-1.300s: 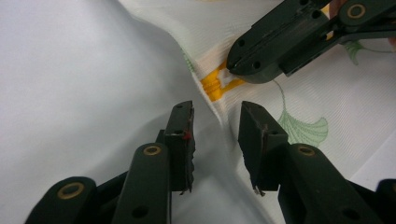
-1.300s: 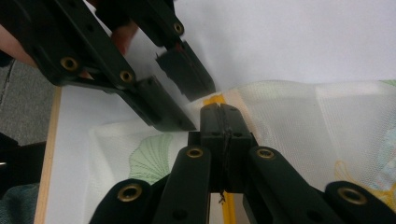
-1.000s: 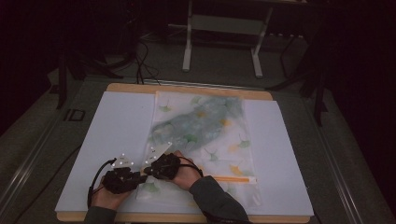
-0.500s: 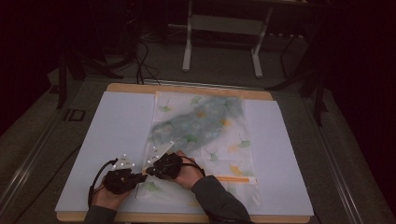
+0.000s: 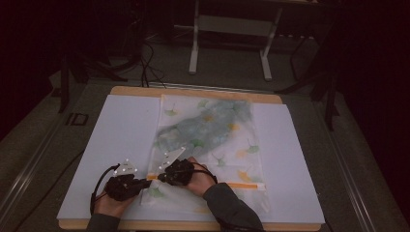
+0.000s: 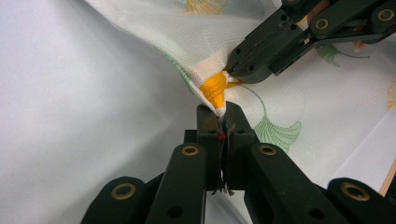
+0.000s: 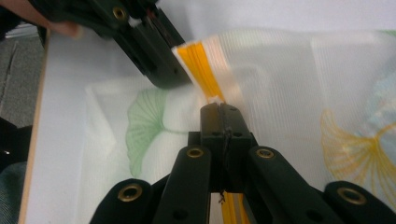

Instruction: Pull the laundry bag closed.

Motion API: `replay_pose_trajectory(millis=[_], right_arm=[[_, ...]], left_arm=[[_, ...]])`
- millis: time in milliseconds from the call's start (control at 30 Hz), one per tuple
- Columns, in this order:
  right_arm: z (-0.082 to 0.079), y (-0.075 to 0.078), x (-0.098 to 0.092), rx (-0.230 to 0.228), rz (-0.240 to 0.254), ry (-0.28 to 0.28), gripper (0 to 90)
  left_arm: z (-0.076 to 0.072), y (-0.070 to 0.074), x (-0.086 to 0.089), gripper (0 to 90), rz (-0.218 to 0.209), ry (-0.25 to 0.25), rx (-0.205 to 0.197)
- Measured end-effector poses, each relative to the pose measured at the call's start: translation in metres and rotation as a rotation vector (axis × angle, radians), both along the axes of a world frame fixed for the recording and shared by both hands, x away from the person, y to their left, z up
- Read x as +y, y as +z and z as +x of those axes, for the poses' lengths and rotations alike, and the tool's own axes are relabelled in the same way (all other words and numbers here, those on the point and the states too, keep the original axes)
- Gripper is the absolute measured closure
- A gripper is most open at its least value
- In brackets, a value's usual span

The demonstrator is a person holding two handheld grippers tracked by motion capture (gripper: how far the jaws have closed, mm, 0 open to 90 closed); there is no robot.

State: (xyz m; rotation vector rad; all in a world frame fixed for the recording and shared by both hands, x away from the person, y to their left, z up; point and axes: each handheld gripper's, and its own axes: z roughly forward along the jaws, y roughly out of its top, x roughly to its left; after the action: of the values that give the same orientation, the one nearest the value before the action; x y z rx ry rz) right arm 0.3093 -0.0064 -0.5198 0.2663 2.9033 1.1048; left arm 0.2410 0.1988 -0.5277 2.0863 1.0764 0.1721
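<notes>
So there's a wooden counter (image 5: 270,98) covered by a big white sheet (image 5: 116,130), and on that lies a see-through mesh bag printed with green and orange ginkgo leaves (image 5: 227,145), something bluish inside it. Both hands sit at its near-left corner: left gripper (image 5: 145,182) and right gripper (image 5: 160,178) almost tip to tip at the bag's orange strip (image 5: 241,185).

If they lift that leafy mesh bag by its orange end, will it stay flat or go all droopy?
Probably droopy: the mesh bag already bunches into folds where the left gripper and the right gripper pinch its orange zipper. It looks thin and see-through, so likely light. The greenish bundle inside may slide and sag.
</notes>
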Motion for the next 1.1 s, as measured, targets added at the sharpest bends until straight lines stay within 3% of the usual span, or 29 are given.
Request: replay_pose_trajectory(millis=[1100], right_arm=[[0.002,-0.005,-0.030,-0.025,-0.083,-0.037,90.0]], left_arm=[[-0.001,0.001,0.004,87.7,-0.012,0.009,-0.008]])
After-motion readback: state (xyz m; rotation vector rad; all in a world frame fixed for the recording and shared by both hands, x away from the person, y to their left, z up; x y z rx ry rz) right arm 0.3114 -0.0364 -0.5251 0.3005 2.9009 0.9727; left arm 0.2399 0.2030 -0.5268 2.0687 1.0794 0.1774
